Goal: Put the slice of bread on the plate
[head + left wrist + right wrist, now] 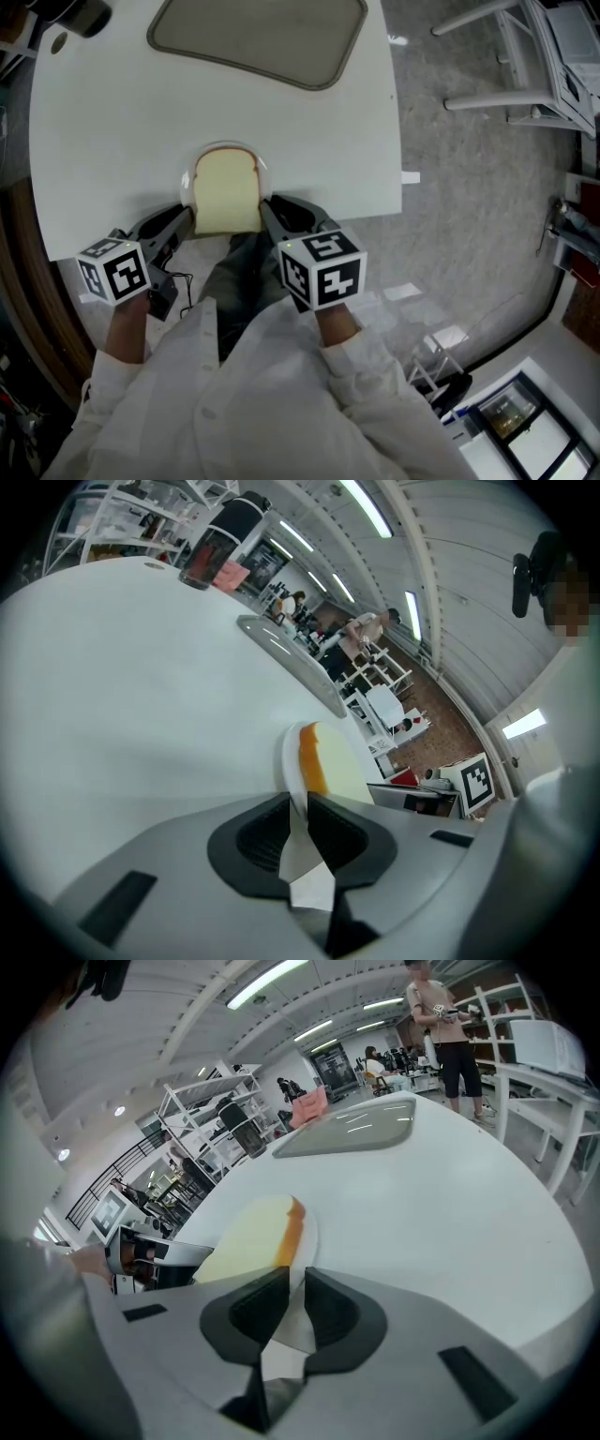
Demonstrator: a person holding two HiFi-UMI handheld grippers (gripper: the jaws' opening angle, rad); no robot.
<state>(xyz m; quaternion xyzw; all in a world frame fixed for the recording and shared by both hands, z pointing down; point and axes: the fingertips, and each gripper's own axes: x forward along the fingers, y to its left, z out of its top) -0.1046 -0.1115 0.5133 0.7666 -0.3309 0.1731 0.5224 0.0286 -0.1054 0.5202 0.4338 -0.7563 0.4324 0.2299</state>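
Note:
A pale slice of bread (226, 192) with a brown crust lies on a small white plate (230, 147) at the near edge of the white table (112, 122). My left gripper (185, 217) sits at the plate's left side. In the left gripper view the plate rim (291, 761) runs between the jaws of that gripper (298, 813), and they are shut on it beside the bread (333, 766). My right gripper (270, 208) sits at the plate's right side. It (295, 1288) is shut on the rim (309, 1232) next to the bread (248, 1237).
A grey oval tray (258, 33) lies at the far side of the table. A dark jug (220, 541) stands at the far left corner. White racks (525, 56) stand on the floor to the right. A person (441, 1016) stands beyond the table.

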